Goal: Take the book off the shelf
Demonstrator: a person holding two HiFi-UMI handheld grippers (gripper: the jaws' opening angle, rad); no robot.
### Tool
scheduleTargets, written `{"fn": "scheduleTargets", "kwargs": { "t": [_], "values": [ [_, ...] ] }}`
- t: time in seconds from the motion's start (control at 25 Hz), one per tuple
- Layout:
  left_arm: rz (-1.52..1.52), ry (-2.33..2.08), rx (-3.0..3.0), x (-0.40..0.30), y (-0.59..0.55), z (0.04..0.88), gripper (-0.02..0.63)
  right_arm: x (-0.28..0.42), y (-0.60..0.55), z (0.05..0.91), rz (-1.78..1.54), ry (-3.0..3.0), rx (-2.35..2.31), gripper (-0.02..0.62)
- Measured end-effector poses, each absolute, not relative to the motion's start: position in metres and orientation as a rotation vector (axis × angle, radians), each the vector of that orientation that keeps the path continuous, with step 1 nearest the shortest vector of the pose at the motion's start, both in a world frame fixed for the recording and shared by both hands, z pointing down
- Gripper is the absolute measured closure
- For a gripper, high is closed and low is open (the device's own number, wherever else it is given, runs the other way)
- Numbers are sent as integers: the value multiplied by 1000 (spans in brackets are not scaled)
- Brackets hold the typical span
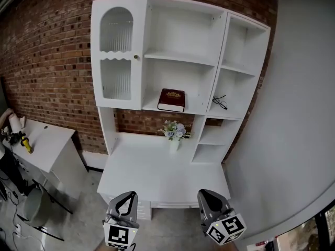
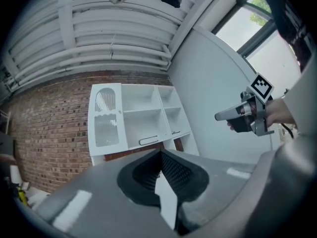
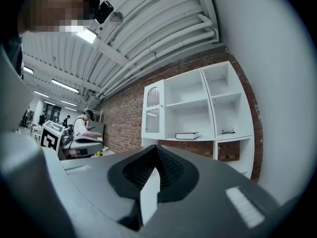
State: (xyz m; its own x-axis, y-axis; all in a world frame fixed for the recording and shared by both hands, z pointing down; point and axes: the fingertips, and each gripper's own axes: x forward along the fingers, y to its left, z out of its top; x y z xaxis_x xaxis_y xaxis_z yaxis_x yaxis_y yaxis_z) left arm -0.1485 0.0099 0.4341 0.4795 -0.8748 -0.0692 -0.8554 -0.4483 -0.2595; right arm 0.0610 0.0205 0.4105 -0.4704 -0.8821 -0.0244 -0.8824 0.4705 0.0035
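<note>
Left gripper (image 1: pixel 127 198), right gripper (image 1: pixel 205 196): jaws closed, empty; hardback book (image 1: pixel 171 99) looks stiff, weighty, so pinch its front edge

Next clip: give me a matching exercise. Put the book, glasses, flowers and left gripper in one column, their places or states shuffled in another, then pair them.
1 book
2 glasses
3 flowers
4 left gripper

A lying flat, middle bay of the shelf
B on the desk
C right bay, same level as the book
D shut, empty

Pairs: 1-A, 2-C, 3-B, 4-D
</note>
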Motion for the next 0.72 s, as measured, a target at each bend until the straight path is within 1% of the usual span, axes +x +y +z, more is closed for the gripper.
{"fn": "scheduleTargets", "kwargs": {
  "t": [0.28,0.72],
  "values": [
    [-53,1444,-2523,-173,-12,432,603,25,10,398,58,2695,-1569,569],
    [-5,1413,-2611,-187,-26,431,603,13,3,400,77,2691,-1660,569]
  ]
}}
